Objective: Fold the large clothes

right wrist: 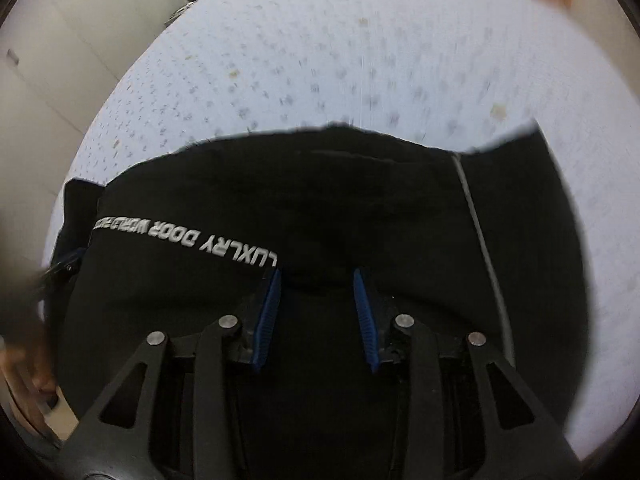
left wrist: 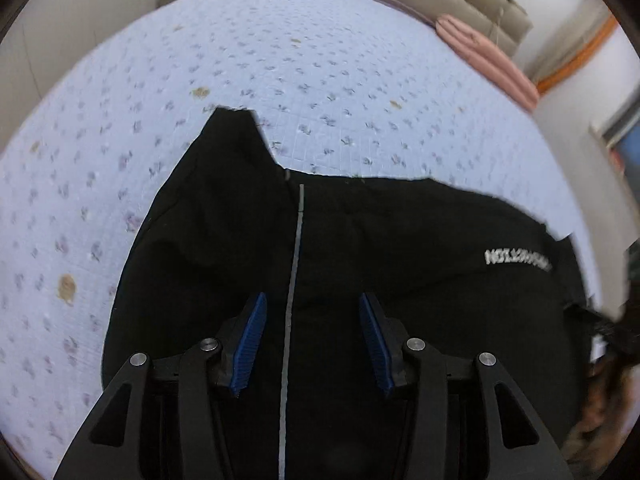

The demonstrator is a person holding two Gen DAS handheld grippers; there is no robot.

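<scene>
We see a black jacket [left wrist: 360, 280] lying on the flowered bed sheet [left wrist: 280, 60]. Its white print [right wrist: 188, 240] reads "LUXLRY DOOR WORLD", upside down to us. The zipper line [left wrist: 294, 264] runs away from us. Left gripper [left wrist: 311, 320] and right gripper [right wrist: 317, 300] hover above the cloth, jaws partly open, holding nothing.

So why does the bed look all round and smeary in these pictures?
Both views use a fisheye lens, which bends the flowery sheet into a dome with dark corners. In the left wrist view the sheet's flowers are only slightly soft; in the right wrist view they streak into smears, which is motion blur. The black jacket is so dark that its folds barely show, though its white lettering stays readable.
</scene>
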